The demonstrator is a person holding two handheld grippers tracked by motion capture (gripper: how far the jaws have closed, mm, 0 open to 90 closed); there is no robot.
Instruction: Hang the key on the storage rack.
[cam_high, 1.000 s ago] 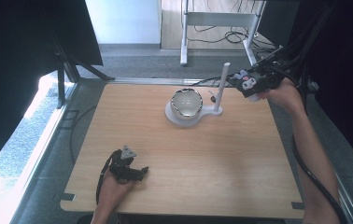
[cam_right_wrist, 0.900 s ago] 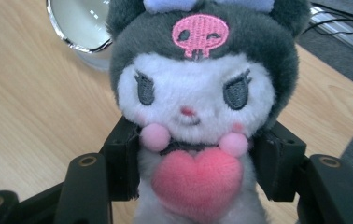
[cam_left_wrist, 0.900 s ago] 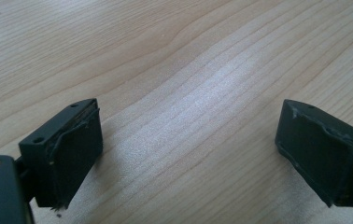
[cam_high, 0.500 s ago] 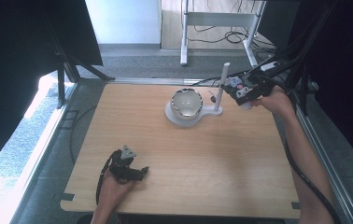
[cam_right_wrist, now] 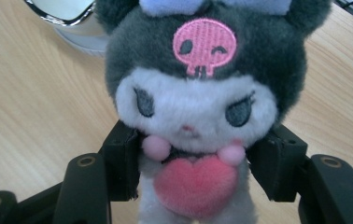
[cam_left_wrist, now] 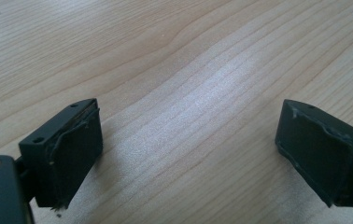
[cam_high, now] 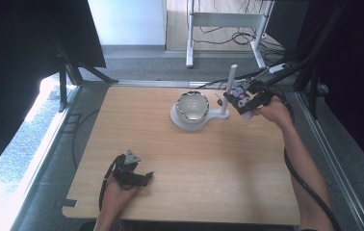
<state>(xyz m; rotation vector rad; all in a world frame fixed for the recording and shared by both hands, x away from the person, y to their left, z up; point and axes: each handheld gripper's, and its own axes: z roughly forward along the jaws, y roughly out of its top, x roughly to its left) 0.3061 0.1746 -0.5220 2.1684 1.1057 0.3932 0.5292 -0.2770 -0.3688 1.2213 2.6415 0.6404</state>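
— Starting with the biggest thing: what carries it all?

— A pale wooden desk (cam_high: 180,159). Near its far edge, right of the middle, stands a white stand (cam_high: 197,119) with a round base, a shiny metal bowl (cam_high: 192,106) on that base, and a thin white post (cam_high: 230,86) rising at the stand's right end.

— Where is the toy?

— The plush doll (cam_right_wrist: 193,107) hangs just right of the post, above the far right part of the desk, in the right gripper (cam_high: 242,101). In the right gripper view it is upright, its long axis running head up, body down between the jaws, face turned toward the camera, the bowl and the white base behind its head.

— Any writing or brand on it?

— No letters that I can read. There is a pink embroidered skull on the dark hood, a pale blue bow above it, and a pink heart held at the chest.

— And the jaws?

— The right pair is clamped on the doll's body, one pad at each side below the cheeks. The left gripper (cam_high: 131,174) rests on the desk near the near left corner, its jaws wide apart over bare wood.
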